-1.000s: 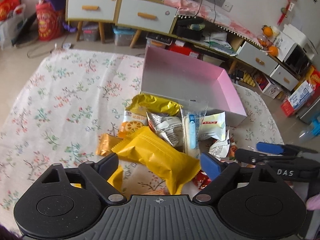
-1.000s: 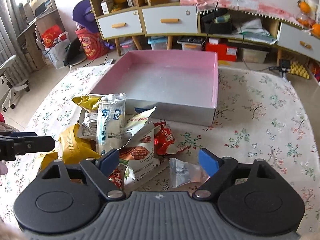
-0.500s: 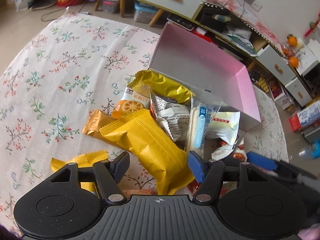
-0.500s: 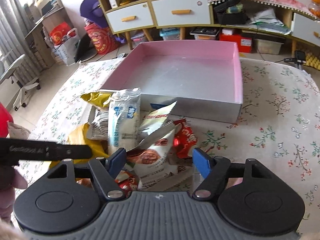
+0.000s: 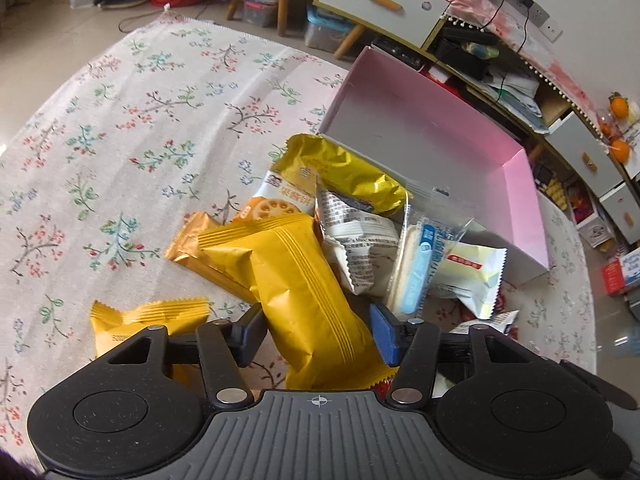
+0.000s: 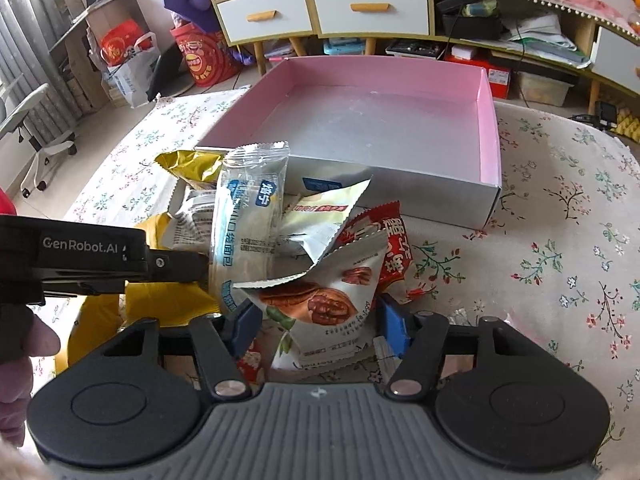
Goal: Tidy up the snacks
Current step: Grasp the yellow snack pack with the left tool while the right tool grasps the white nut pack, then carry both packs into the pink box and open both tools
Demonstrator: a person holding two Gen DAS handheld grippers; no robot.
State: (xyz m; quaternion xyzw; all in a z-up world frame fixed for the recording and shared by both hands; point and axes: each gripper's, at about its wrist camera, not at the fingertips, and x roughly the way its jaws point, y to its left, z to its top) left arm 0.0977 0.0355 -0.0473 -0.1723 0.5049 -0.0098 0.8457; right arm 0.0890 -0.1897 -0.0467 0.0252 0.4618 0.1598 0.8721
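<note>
A pile of snack packets lies on the floral cloth in front of an empty pink box [image 5: 436, 148] [image 6: 384, 120]. My left gripper [image 5: 318, 334] straddles a large yellow packet [image 5: 296, 288], jaws close to its sides but still open. My right gripper [image 6: 316, 326] straddles a white walnut packet [image 6: 332, 304], jaws near its edges, open. In the pile lie a gold packet [image 5: 340, 172], a clear packet with a blue label [image 6: 248, 220], a red packet [image 6: 394, 248] and a small yellow packet [image 5: 152, 320]. The left gripper's body [image 6: 92, 256] shows in the right wrist view.
The table [image 5: 120, 128] has a floral cloth and a rounded edge. Beyond it stand cabinets with drawers [image 6: 320, 8], shelves with clutter, red bags [image 6: 200, 60] on the floor and an office chair [image 6: 36, 128] at far left.
Both grippers have moved forward and down into the pile and narrowed. The left now straddles the yellow packet; the right now straddles the walnut packet.
</note>
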